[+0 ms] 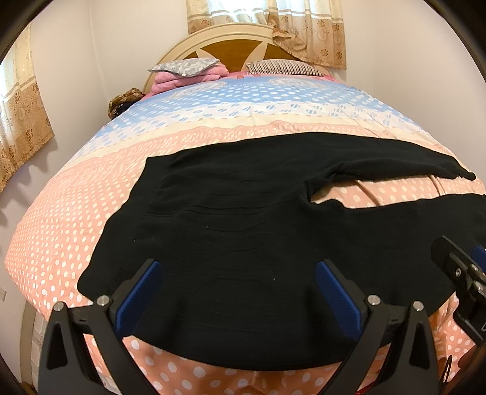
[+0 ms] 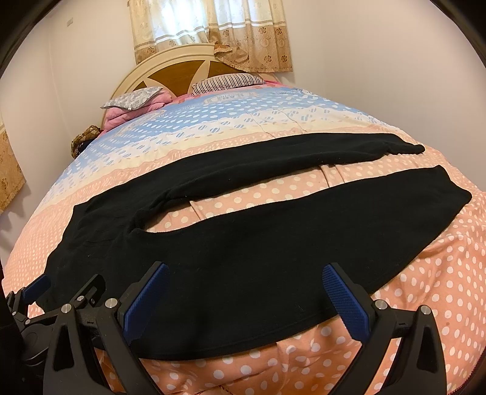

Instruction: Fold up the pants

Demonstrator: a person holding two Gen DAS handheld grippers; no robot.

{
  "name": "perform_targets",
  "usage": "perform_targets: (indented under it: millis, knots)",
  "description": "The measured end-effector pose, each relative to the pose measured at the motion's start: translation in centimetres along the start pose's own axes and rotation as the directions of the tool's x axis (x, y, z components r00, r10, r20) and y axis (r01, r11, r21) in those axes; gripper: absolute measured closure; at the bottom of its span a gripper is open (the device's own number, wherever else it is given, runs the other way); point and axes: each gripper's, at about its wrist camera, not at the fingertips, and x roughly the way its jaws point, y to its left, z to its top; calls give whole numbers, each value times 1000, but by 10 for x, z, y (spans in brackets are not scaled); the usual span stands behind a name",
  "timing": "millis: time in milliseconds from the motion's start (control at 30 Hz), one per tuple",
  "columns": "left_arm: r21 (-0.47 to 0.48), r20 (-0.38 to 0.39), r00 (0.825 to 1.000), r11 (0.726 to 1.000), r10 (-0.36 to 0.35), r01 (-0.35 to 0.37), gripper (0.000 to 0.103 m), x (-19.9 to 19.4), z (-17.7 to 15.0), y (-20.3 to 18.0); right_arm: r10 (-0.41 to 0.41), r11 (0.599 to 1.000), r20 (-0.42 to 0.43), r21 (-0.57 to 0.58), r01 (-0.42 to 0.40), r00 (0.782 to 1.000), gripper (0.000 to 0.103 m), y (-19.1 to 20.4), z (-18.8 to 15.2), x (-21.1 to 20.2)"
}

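- Bedroom scene: bed (image 1: 54, 212) with pink polka-dot cover, blue band toward the headboard (image 1: 231, 45), curtains (image 1: 303, 27) behind it.
- Black pants (image 1: 227, 231) lie flat across the pink part of the bed, waist toward the left side, two legs running to the right with a strip of cover between them.
- Left tongs (image 1: 235, 291) jaws wide apart, hovering over the pants' near edge by the waist; nothing clamped.
- Right tongs (image 2: 243, 291) also wide apart, over the near leg's lower edge; nothing clamped.
- Pillows (image 1: 188, 66) and pink folded bedding (image 1: 182, 80) sit by the headboard, well apart from the pants.
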Motion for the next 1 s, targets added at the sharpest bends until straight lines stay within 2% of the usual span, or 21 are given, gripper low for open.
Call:
perform_targets:
  millis: [500,633,767,867,1000]
  knots:
    - [3,-8,1000,1000,9,-9,0,2,-1,-1,22,1000,-13,19,-22,1000,1,-7,-3,2]
    - [7,-9,1000,1000,14,-14,0,3,-1,-1,1,1000,11,-7,-1,1000,1,-6,-4,2]
    - [8,-13,1000,1000,4,-4,0,6,3,3,18,1000,18,10,-19,1000,1,-8,-4,3]
    - [-13,-17,1000,1000,5,-5,0,13,11,21,34,999,31,8,-34,999,1,-7,-3,5]
    - [-48,-4,998,996,70,-70,0,25,28,65,52,999,50,-11,-52,997,1,-4,-2,11]
